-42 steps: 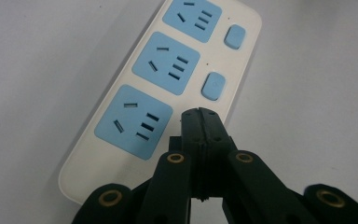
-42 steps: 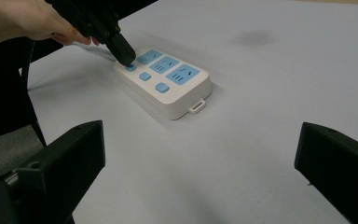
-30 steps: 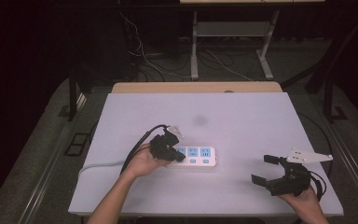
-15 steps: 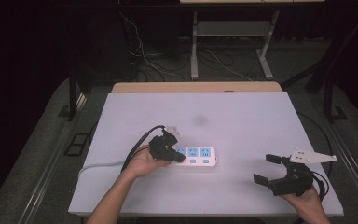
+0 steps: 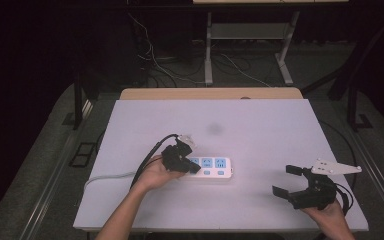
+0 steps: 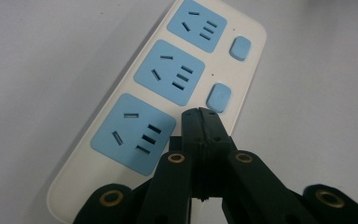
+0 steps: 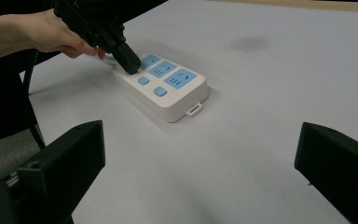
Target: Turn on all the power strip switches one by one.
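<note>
A white power strip [image 5: 211,167] is lying flat near the middle of a pale grey worktop [image 5: 260,130], closer to the person's edge. It is carrying three blue socket panels [image 6: 168,72] in a row, and two blue buttons [image 6: 218,97] are showing beside them along one long side. No brand name, label or readable writing is showing on the strip; a tiny red dot is sitting beside each of those buttons. A small white loop tab [image 7: 194,110] is sticking out from one short end, and a pale cable [image 5: 105,177] is running off the opposite end toward the worktop's left edge.

The left gripper [image 5: 194,169], held in the person's left hand [image 5: 156,172], is pointing down at the strip's left end. Its fingers [image 6: 200,128] are pressed together with nothing between them, and their tips are sitting on or just above the strip, at the edge of the end socket panel beside the row of buttons; whether they are touching it cannot be told.

The right gripper [image 5: 289,181], held in the person's right hand [image 5: 330,212], is hanging low over the worktop's near right corner, well apart from the strip. Its fingers [image 7: 65,163] are standing wide apart, holding nothing.
</note>
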`<state>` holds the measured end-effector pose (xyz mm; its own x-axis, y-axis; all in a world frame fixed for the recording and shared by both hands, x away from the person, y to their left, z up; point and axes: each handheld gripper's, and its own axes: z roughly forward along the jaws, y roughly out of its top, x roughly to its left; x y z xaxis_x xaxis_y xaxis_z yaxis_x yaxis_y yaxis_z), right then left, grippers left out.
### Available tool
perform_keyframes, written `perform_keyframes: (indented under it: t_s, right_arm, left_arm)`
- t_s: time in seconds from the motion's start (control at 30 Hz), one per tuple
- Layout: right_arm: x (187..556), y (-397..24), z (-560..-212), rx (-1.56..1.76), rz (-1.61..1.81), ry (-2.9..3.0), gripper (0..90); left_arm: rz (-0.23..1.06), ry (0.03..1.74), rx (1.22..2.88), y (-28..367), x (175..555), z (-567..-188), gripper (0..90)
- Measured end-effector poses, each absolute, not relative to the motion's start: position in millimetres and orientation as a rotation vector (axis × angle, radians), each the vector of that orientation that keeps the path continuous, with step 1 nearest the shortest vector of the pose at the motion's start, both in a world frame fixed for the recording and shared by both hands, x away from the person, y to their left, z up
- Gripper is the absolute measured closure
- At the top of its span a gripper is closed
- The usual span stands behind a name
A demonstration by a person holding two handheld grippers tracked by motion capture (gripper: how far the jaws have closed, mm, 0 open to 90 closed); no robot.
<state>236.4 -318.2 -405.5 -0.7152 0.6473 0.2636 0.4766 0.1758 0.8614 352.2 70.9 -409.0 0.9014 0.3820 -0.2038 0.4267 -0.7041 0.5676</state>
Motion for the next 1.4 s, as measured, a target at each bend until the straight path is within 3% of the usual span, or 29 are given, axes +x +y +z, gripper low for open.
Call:
perform_keyframes:
  t_s: [0.87, 1.4]
  right_arm:
    - [236.5, -320.0, -405.1, 1.105, 1.574, 2.273, 1.7]
    - [236.9, -320.1, -405.4, 1.107, 1.572, 2.276, 1.7]
  left_arm:
    - [-0.044, 0.490, 2.463, 51.3, 353.1, -372.2, 89.9]
    - [-0.064, 0.495, 2.477, 43.3, 355.6, -385.7, 89.8]
